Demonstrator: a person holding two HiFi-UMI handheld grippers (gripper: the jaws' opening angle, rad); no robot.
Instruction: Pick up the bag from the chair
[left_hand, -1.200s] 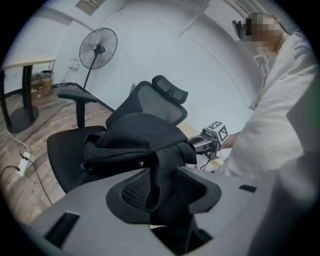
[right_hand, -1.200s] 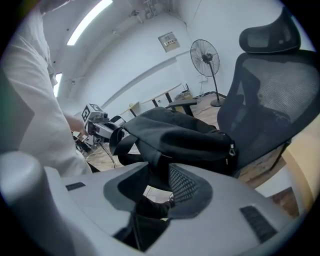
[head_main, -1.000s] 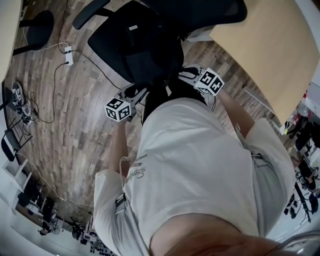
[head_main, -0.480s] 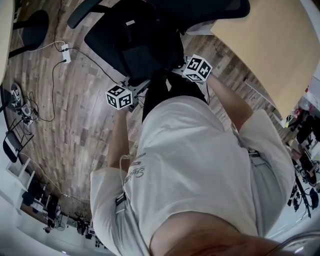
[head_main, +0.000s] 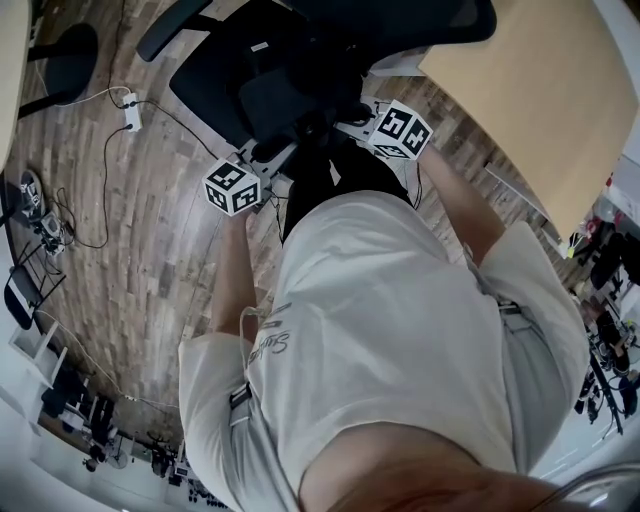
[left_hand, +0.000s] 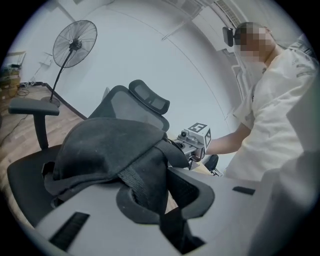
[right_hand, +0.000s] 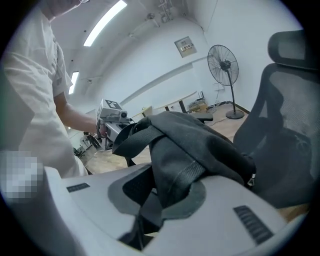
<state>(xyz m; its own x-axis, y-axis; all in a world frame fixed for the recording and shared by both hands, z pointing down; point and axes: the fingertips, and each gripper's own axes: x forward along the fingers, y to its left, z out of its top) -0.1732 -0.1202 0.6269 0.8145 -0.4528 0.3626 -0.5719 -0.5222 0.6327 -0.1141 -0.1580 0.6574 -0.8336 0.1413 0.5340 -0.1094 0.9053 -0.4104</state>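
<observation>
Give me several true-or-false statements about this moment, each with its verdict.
1. The left gripper and the right gripper both grip the bag. True; their fingers have just been closing on it.
2. The bag is red. False: it is black.
3. A standing fan is in the room. True.
4. The chair has no headrest. False: a headrest tops its back.

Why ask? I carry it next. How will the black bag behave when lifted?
Probably floppy: the bag slumps in soft folds and its webbing strap bends sharply. It would likely sag wherever unsupported. Perhaps fairly light, as it looks slack rather than bulging, though its contents are hidden.
</observation>
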